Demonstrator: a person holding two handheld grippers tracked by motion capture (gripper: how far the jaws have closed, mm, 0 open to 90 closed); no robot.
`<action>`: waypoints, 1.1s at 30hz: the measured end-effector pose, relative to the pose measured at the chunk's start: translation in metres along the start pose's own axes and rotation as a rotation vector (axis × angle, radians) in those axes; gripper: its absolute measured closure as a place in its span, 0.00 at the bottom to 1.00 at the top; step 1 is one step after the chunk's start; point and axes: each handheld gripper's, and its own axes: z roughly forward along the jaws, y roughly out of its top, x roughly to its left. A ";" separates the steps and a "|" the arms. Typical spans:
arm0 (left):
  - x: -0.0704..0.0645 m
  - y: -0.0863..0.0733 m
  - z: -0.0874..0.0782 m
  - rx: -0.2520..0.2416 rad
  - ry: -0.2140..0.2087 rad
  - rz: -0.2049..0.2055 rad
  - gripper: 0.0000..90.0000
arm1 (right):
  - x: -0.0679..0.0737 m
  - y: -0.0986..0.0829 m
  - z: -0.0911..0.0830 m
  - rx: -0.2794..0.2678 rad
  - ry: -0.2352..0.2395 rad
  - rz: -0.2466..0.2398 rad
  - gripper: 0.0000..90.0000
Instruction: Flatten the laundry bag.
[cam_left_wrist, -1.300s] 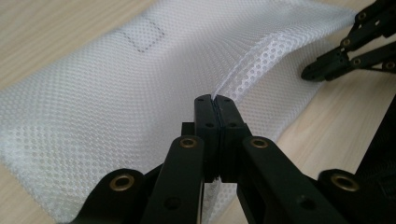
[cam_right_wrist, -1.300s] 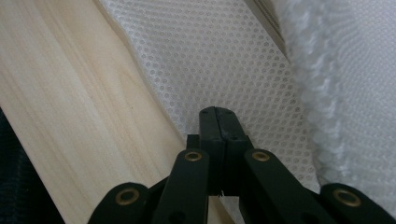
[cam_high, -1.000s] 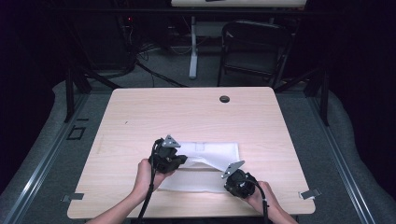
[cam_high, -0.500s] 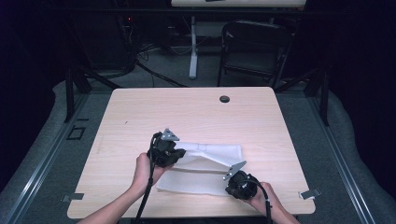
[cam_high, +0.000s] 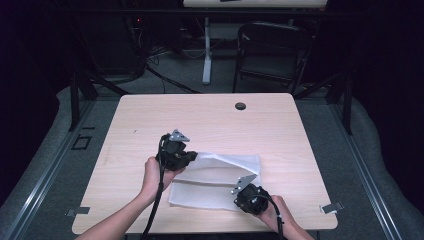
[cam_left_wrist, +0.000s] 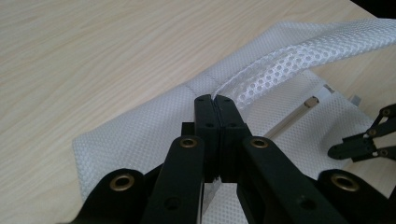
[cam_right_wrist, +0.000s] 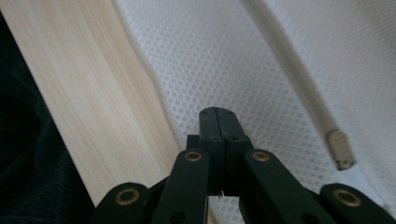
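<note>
Left gripper jaws pressed together on a fold of the white mesh bag; how much fabric sits between them is hidden. Bag cut off at right edge in left gripper view. Right gripper jaws together over mesh; whether they pinch it, can't tell. Zipper pull blurred. In high view, the right gripper covers the bag's near corner.

Table lit brightly from above, surroundings nearly black; nearest tongs links perhaps slightly soft
</note>
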 end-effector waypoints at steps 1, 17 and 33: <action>0.000 0.001 0.001 -0.008 0.006 -0.003 1.00 | 0.001 -0.002 0.004 0.003 0.000 0.004 1.00; 0.017 0.021 0.001 -0.020 0.089 -0.010 1.00 | -0.001 -0.007 0.001 0.014 0.075 -0.004 1.00; 0.034 0.040 0.011 -0.029 0.153 -0.030 1.00 | -0.003 -0.014 -0.005 0.050 0.138 -0.014 1.00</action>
